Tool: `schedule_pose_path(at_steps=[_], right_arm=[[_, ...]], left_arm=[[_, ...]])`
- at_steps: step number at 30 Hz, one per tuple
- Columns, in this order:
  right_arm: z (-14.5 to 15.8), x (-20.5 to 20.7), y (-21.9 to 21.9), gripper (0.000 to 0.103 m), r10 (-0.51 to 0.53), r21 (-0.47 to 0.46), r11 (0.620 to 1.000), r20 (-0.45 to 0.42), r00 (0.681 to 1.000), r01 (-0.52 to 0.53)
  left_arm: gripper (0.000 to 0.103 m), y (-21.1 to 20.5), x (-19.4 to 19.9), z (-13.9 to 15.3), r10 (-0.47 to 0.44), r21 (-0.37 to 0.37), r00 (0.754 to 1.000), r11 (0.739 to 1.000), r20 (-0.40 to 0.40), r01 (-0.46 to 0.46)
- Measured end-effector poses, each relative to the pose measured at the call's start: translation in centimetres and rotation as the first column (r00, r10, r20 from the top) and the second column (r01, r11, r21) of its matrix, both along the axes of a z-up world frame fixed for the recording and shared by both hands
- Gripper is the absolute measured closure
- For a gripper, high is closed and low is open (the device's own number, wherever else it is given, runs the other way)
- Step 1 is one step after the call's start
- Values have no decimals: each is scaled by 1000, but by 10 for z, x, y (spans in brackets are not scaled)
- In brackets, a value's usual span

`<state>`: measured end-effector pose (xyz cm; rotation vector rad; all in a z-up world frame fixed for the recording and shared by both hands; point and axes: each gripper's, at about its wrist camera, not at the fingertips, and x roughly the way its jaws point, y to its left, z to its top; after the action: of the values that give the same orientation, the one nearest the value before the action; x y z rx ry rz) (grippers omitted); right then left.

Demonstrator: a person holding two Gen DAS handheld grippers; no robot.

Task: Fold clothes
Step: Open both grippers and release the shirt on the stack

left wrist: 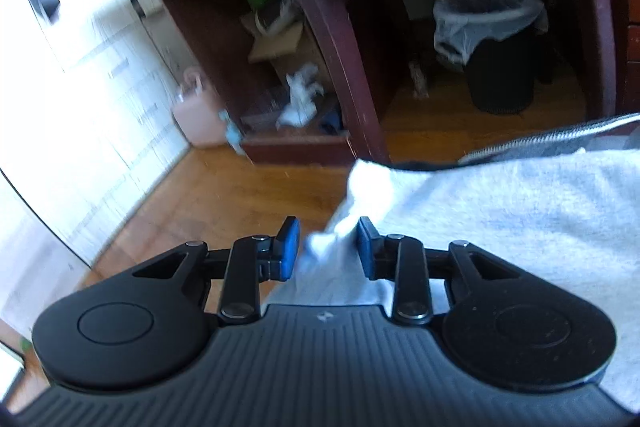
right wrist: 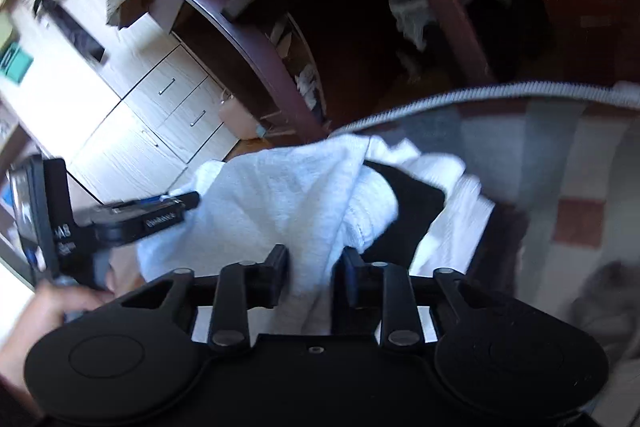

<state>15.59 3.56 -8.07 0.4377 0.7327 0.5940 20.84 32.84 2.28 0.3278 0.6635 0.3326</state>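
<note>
A home: wooden desk (left wrist: 336, 27), lined bin (left wrist: 496, 55), parquet floor (left wrist: 224, 195)

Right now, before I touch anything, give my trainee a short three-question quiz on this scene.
1. True or false: the bin under the desk has a plastic liner.
2. What lies between the fingers of the right gripper? A) white garment, B) a shoe, C) nothing.
3. What colour is the second cloth showing between the white folds?
Key: 1 true; 2 A; 3 black.
</note>
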Motion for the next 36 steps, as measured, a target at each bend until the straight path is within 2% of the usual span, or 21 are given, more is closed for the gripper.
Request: schedule_pose_path(at_steps=[2,3,4,6,8,10,12,14,16,18,21,23,25,27,29,30,31,33,36], right_arm=[[11,-14,-6,69,-6,-76,997,88,996,13],[17,-19,-9,69,-20,-113,993,145,989,37],[24,-26,-9,65,-23,-149,987,215,976,56],[40,-39,-8,65,-14,-217,972,347,938,95],[42,-41,10,66,118,-295,955,409,905,9],[45,-42,27,70,250,-378,923,456,854,-69],[47,-43,45,69,376,-464,876,487,789,-131],[28,-32,67,69,427,-578,810,472,771,-95],[14,-16,72,72,427,-593,798,432,795,-107],[14,-9,71,71,386,-567,819,422,821,-94],[15,1,68,71,325,-528,846,404,855,-72],[21,1,71,71,324,-537,841,413,851,-60],[22,3,75,69,295,-550,835,414,861,-21],[22,11,77,68,262,-533,846,395,881,-13],[24,11,84,67,276,-527,849,406,871,-23],[27,10,90,66,307,-532,845,405,861,-50],[30,9,97,65,335,-538,840,403,852,-76],[33,14,111,64,351,-567,819,378,857,-85],[31,28,120,63,294,-571,819,335,895,-56]], left_arm=[[71,0,-8,14,-6,6,999,1000,41,5],[72,1,-12,20,-26,-27,999,999,47,27],[73,2,-16,25,-46,-59,997,997,54,49],[78,4,-24,36,-88,-121,994,988,63,95],[81,2,-24,35,-147,-170,989,975,11,146],[82,0,-19,24,-178,-192,982,968,-69,162],[82,2,-9,7,-138,-159,980,981,-143,115],[82,12,-1,-6,-103,-186,983,980,-154,74],[83,22,5,-12,-69,-244,989,969,-130,36],[82,30,8,-18,-44,-289,993,957,-109,11],[82,30,15,-19,-29,-285,994,958,-103,-2],[82,31,18,-20,-32,-271,994,963,-102,3],[82,34,22,-22,-39,-268,995,963,-92,13],[83,36,23,-20,-63,-315,997,948,-48,45],[83,35,23,-18,-112,-377,994,921,-7,102],[83,31,23,-17,-137,-386,991,914,1,127],[83,25,25,-17,-153,-368,988,919,0,142],[83,14,32,-20,-152,-304,988,943,-32,135],[82,16,46,-26,-60,-297,994,954,-87,31]])
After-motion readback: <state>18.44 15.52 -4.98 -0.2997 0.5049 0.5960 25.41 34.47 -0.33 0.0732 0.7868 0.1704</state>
